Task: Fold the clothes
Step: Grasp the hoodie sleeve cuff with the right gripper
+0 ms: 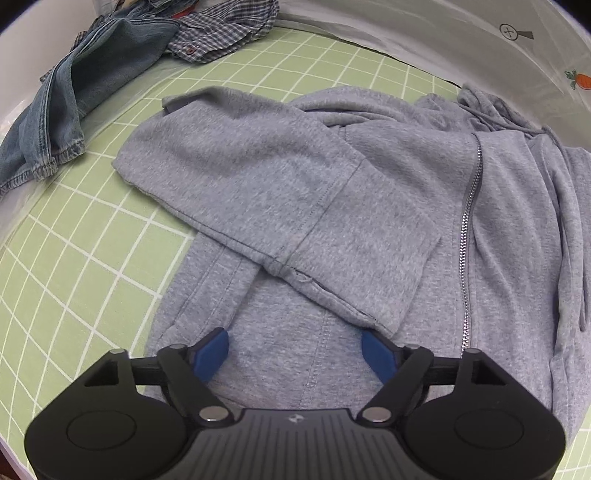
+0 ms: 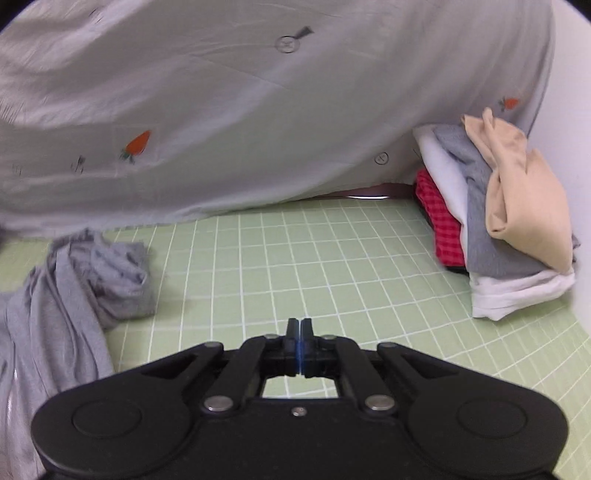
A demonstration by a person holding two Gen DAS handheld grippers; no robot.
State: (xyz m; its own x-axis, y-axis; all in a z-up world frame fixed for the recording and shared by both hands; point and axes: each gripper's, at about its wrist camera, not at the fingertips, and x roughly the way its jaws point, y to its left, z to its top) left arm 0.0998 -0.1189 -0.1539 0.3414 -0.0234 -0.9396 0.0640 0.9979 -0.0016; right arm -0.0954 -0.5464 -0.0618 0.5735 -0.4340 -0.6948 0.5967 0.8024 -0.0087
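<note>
A grey zip hoodie (image 1: 369, 229) lies flat on the green checked sheet (image 1: 74, 266), one sleeve (image 1: 266, 184) folded across its front, the zipper (image 1: 469, 229) running down its right side. My left gripper (image 1: 295, 350) is open, its blue fingertips (image 1: 212, 350) hovering over the hoodie's lower hem, holding nothing. In the right wrist view the hoodie's bunched hood and side (image 2: 74, 280) lie at the left. My right gripper (image 2: 300, 328) is shut and empty above the green sheet (image 2: 295, 258), to the right of the hoodie.
Blue jeans (image 1: 74, 96) and a checked shirt (image 1: 221, 33) lie crumpled at the far left. A stack of folded clothes (image 2: 502, 229) stands at the right by the wall. A white cloth with carrot prints (image 2: 221, 110) hangs along the back.
</note>
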